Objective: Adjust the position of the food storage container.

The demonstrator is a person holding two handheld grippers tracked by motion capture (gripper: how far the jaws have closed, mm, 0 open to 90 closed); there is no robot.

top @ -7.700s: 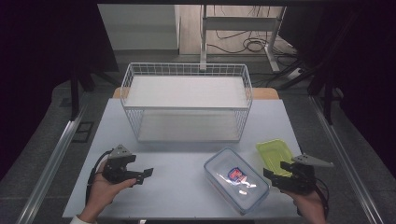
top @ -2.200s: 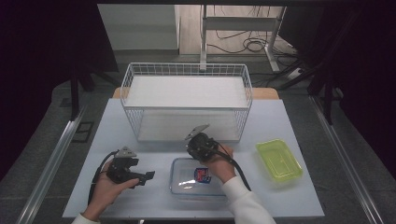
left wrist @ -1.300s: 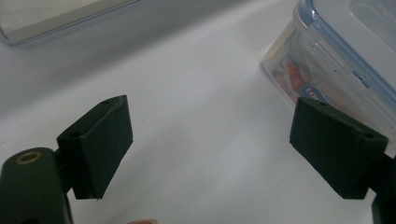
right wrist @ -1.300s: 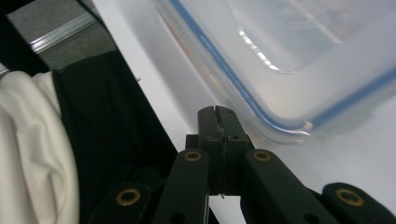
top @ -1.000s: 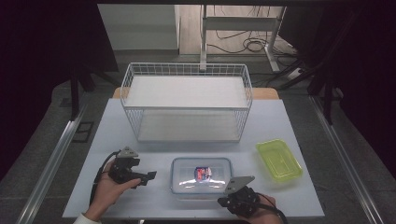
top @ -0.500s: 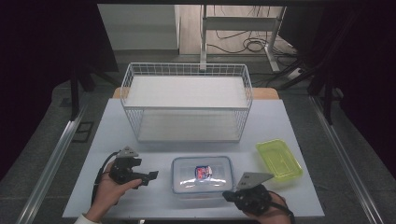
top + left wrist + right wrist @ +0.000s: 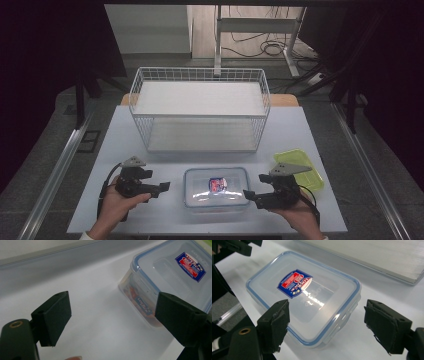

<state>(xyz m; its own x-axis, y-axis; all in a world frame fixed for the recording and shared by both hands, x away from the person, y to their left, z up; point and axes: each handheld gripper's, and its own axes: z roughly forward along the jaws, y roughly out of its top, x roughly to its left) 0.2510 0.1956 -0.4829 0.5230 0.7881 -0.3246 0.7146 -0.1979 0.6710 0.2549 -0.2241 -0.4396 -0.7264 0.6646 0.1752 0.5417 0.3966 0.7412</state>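
A clear plastic container (image 7: 216, 188) with a blue-rimmed lid and a red and blue label lies flat on the white table (image 7: 165, 155) near the front. My left gripper (image 7: 163, 187) is just left of it, pointing at its left end, open and empty. In the left gripper view the container (image 7: 175, 267) lies beyond the right jaw of the left gripper (image 7: 113, 297). My right gripper (image 7: 248, 195) is at the container's right end. Its jaws have just been opening and stand wide with nothing between them. The container (image 7: 307, 295) lies just beyond the right gripper (image 7: 325, 305).
A white wire basket (image 7: 200, 107) stands across the back of the table. A yellow-green lid or tray (image 7: 300, 167) lies at the right, just behind my right hand. The table's front edge runs right below both hands.
My right gripper has moved from the container's front edge to its right end, rising a little, and its jaws have gone from shut to wide open. The left gripper and the container stayed put.
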